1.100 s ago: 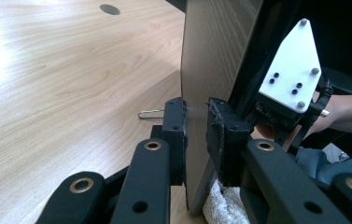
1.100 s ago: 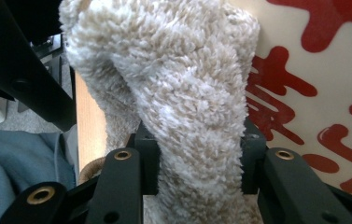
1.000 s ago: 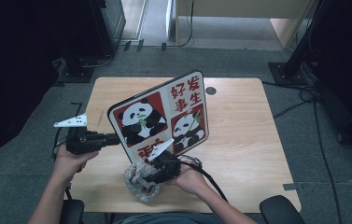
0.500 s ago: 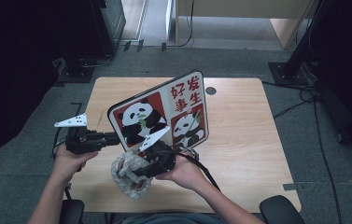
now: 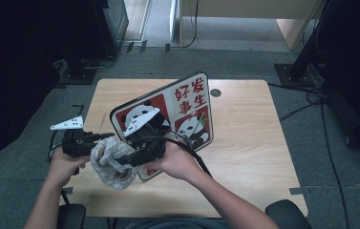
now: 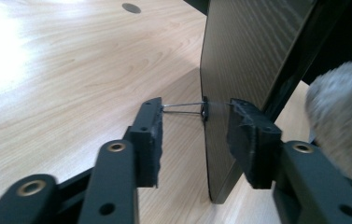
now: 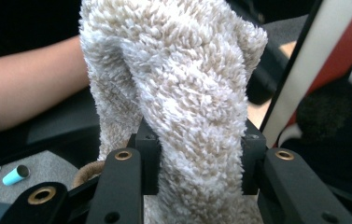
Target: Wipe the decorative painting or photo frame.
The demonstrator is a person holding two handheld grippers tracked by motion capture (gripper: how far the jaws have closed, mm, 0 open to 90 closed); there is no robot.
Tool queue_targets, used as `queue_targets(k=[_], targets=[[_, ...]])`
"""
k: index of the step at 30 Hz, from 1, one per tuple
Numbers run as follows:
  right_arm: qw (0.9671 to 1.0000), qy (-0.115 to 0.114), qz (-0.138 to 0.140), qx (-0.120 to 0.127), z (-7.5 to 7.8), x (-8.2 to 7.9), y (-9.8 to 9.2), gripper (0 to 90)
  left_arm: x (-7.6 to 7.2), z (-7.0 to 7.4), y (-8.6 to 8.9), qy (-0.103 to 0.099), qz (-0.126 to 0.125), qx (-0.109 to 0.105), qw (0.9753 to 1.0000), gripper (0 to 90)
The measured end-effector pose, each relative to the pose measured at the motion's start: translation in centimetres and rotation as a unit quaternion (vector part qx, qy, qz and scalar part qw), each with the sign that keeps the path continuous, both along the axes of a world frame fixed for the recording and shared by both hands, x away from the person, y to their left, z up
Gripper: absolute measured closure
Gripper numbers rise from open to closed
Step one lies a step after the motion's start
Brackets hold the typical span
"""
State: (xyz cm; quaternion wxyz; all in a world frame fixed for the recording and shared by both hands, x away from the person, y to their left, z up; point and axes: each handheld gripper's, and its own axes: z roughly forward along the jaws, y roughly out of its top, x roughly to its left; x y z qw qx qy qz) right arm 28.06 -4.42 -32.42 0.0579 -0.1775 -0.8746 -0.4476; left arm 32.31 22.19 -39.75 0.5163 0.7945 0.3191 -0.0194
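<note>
Fluffy beige towel (image 7: 183, 93), one, clamped by right gripper (image 7: 197, 163); left gripper (image 6: 194, 135) apparently astride one panda board (image 5: 177, 114), jaws apart.

towel (image 7: 183, 93) beige fuzzy | board (image 5: 177, 109) red/white, b&w pandas | table (image 5: 254, 143) lt wood

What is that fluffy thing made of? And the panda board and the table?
The fluffy thing looks like terry cloth, cream with short fuzzy loops. The panda board seems a stiff thin panel, smooth printed front; its back is dark with a wood-like grain. The table looks like light wood or laminate, faintly glossy where light glares.
</note>
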Motion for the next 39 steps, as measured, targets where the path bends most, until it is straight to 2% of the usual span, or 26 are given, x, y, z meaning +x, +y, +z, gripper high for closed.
queue_targets(k=[3,9,14,22,26,39], targets=[[1.0,-0.007,0.0,0.004,1.0,0.3,0.5,63.0,0.2,-0.2,0.2,0.005,0.008,0.002,1.0,49.0],[0.9998,-0.017,-0.001,0.005,3.1,0.9,1.6,62.9,0.4,-0.5,0.5,-0.006,0.013,0.008,0.9999,41.7],[0.9997,-0.02,-0.008,0.008,4.0,1.4,2.4,62.8,0.5,-0.6,1.0,-0.01,0.02,0.009,0.9997,39.8],[0.9991,-0.024,-0.013,0.031,6.2,2.3,3.3,62.6,0.6,-0.8,1.4,-0.009,0.027,0.005,0.9996,39.7],[0.999,-0.03,-0.025,0.02,6.3,2.7,3.4,62.6,0.6,-0.9,1.3,-0.006,0.029,0.004,0.9996,39.4],[0.9994,-0.009,-0.034,0.003,5.1,3.4,2.5,62.6,0.5,-0.9,1.5,-0.012,0.036,0.0,0.9993,39.3]])
